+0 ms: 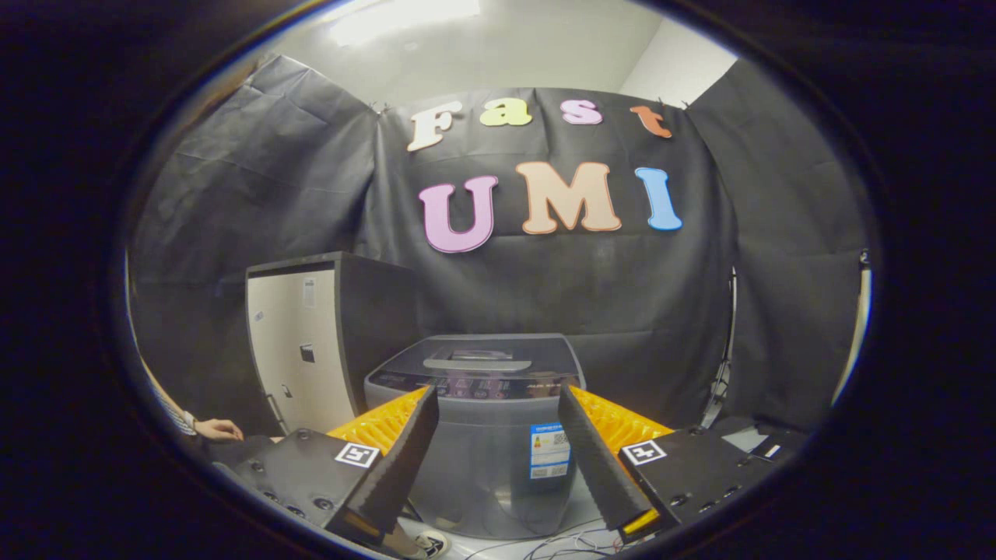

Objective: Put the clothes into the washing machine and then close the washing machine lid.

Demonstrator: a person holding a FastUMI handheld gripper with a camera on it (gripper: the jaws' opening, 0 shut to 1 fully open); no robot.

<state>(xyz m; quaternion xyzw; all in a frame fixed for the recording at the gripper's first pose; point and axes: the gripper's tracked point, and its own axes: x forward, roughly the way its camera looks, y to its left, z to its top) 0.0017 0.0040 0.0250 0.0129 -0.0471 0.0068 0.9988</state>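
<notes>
Nothing of the task looks done yet, judging from the gripper view. The gripper (498, 420) is spread wide, with nothing between its two fingers, and it faces the washing machine (486, 435), which stands beyond the fingertips and shows through the gap between them.

The washing machine is a grey top-loader standing on the pale floor (545, 544), with a label on its front. Its lid (478, 354) appears to lie flat and closed on top, with a handle near the middle and a control panel (482, 386) along the front edge. If that reading is right, the lid has to be lifted before anything can go in.

I cannot make out any clothes in this view, so where they lie cannot be told from here. To the left of the machine stands a tall cabinet (299, 346) with a pale front and dark side. Lower left, near the left finger's base, a person's hand (218, 429) rests with a patterned sleeve (175, 416) behind it. Loose cables (560, 548) lie on the floor near the machine's foot.

What remains, then, is the whole job: fetch the clothes, load them, shut the lid.
</notes>
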